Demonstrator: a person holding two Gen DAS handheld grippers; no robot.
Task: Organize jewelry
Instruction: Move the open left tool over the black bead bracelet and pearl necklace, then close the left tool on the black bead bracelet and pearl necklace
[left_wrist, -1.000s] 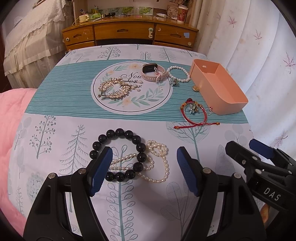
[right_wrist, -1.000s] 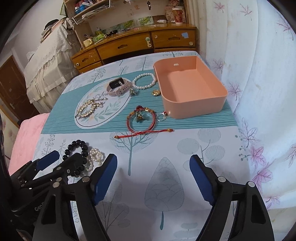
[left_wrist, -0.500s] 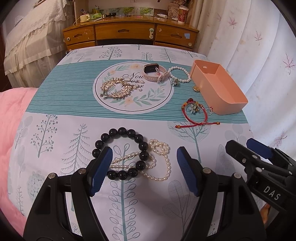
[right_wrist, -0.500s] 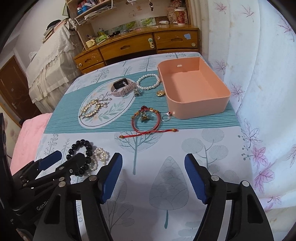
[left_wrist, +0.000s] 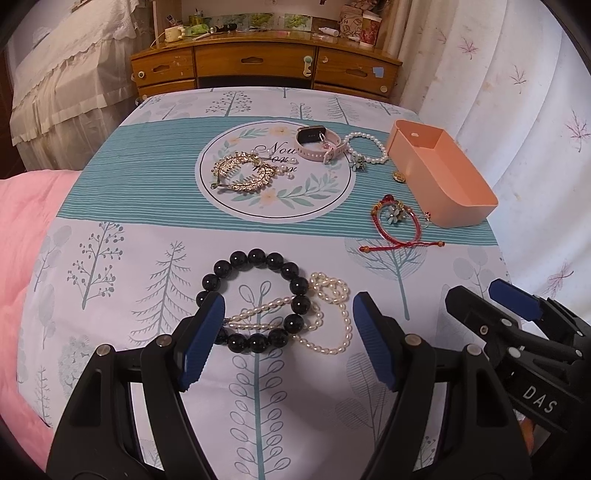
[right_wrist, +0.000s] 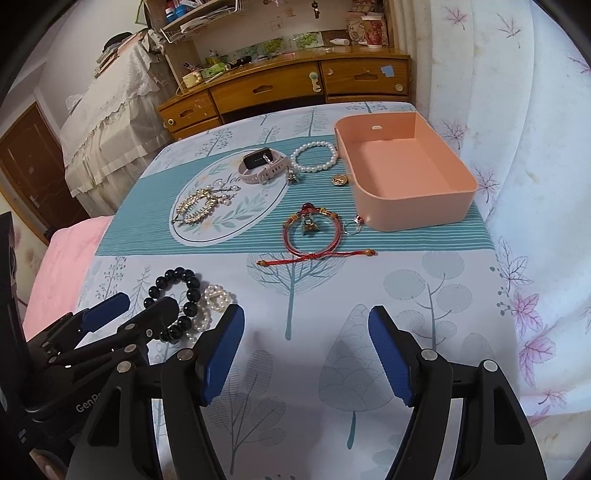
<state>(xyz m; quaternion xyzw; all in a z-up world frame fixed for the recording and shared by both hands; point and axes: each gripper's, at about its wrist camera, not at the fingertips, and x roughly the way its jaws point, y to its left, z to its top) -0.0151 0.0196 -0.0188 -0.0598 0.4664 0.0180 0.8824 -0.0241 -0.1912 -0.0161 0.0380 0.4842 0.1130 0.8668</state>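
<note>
My left gripper (left_wrist: 288, 336) is open and empty, just above a black bead bracelet (left_wrist: 255, 258) tangled with a white pearl strand (left_wrist: 332, 291) on the cloth. My right gripper (right_wrist: 306, 350) is open and empty over bare cloth, to the right of the left gripper (right_wrist: 122, 314). An empty peach bin (right_wrist: 406, 173) stands at the far right. Near it lie a red cord bracelet (right_wrist: 314, 236), a ring (right_wrist: 352, 225), a gold charm (right_wrist: 339, 180), a white pearl bracelet (right_wrist: 314, 158), a pink watch (right_wrist: 264, 166) and a gold leaf hair comb (right_wrist: 197, 205).
The patterned cloth covers a table (left_wrist: 110, 258) with a pink blanket (left_wrist: 22, 229) at its left. A wooden dresser (left_wrist: 258, 62) stands behind the far edge. A white curtain (right_wrist: 535, 147) hangs along the right side.
The left gripper has drawn slightly nearer the black bracelet and pearls. The right gripper's view has shifted a little to the left, and its fingers have narrowed a little but stay open.
</note>
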